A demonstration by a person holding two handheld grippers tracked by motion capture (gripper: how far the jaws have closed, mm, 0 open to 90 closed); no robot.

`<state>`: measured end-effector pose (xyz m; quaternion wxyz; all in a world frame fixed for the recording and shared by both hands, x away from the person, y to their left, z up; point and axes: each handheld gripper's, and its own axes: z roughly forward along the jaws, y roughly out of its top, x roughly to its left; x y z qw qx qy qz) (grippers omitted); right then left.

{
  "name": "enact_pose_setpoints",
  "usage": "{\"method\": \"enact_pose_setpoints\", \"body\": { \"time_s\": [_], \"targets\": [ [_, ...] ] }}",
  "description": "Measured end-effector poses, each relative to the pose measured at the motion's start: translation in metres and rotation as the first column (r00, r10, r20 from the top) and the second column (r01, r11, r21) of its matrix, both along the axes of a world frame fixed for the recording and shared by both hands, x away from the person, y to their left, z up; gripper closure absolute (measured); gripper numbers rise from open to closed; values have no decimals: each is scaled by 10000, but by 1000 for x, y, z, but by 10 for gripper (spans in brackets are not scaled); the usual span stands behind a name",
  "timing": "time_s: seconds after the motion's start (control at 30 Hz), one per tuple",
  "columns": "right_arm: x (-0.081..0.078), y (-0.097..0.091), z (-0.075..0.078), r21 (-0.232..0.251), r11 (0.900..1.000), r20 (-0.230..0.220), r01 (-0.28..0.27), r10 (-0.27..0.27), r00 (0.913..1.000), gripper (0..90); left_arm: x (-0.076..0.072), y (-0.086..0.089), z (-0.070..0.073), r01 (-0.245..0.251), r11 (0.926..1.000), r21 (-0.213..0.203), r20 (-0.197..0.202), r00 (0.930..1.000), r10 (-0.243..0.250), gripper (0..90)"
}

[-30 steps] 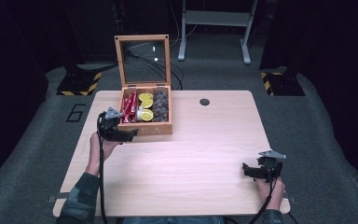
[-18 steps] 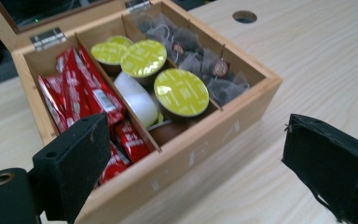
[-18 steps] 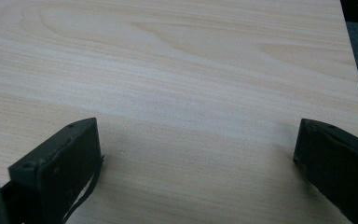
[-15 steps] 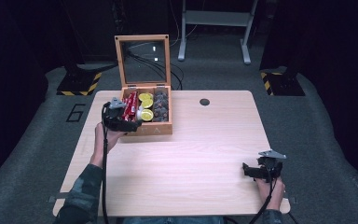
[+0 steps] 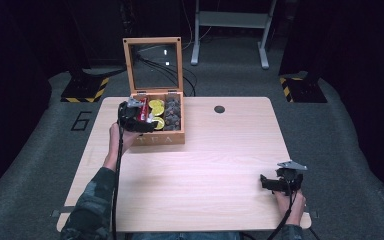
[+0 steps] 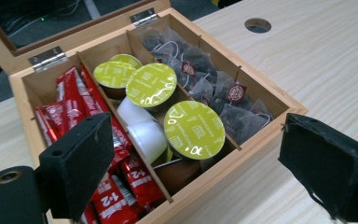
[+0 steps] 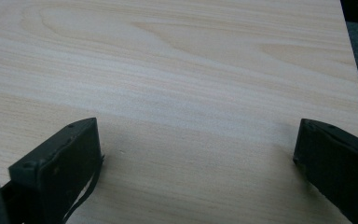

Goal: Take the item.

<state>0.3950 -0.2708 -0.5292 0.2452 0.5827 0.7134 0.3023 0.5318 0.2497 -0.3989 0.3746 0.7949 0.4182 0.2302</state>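
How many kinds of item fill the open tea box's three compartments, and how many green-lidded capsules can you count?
Red sachets: 1 kind, number unclear
Green-lidded capsules: 1 kind, 4 visible
Tea bags: 1 kind, number unclear
Total: 3 kinds in the tea box

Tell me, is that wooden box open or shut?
Open: the box has its glass lid standing upright, contents showing.

Your left tongs (image 6: 196,163) hang spread over the open tea box (image 5: 159,138), whose upright lid (image 5: 153,64) blocks its far side and whose dividers (image 6: 142,154) leave narrow gaps, while the bare desk (image 5: 205,165) gives your spread right tongs (image 7: 196,158) open passage.
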Motion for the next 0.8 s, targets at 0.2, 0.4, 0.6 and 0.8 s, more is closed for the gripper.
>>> {"method": "enact_pose_setpoints", "body": {
  "time_s": [0.2, 0.4, 0.6, 0.8],
  "targets": [
    [0, 0, 0, 0, 10000, 4, 1, -1, 10000, 0, 13, -7, -8, -33, 9999, -133, -367, 9993, 28, 94],
    [0, 0, 0, -2, 10000, 0, -5, 5, 10000, 1, 24, -20, -12, -127, 9999, -40, -435, 9990, 126, 102],
    [0, 0, 0, -4, 10000, 4, -4, 4, 10000, 2, 32, -28, -23, -133, 9998, 162, -644, 9978, 144, 138],
    [0, 0, 0, -6, 10000, 7, -7, 7, 10000, 2, 38, -32, -31, -286, 9990, 347, -771, 9965, 312, 194]
  ]
}}
